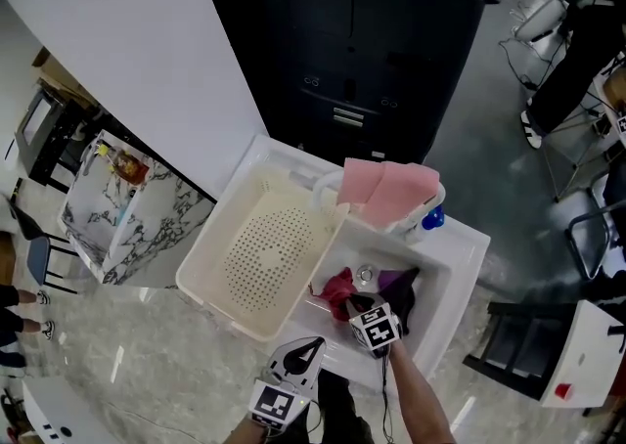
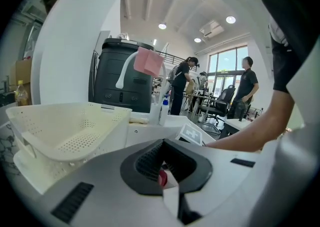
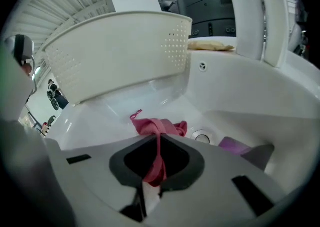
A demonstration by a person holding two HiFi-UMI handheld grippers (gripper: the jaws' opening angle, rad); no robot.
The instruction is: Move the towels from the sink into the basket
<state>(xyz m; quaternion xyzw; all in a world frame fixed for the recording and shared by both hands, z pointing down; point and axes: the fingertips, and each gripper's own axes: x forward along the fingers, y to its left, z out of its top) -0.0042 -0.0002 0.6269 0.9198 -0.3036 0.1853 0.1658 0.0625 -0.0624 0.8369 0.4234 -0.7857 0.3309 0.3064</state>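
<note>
My right gripper (image 3: pixel 156 166) pinches the pink towel (image 3: pixel 159 127) in the sink (image 3: pixel 240 106); left gripper (image 2: pixel 162 173), fingers closed together, near basket (image 2: pixel 65 126).

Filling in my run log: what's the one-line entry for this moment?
right tongs: shut on red towel in sink | left tongs: shut, empty | purple towel: in sink | basket: holds no towels

Sink (image 1: pixel 455 256) holding towels (image 1: pixel 337 290) sits right of basket (image 1: pixel 274 246).
</note>
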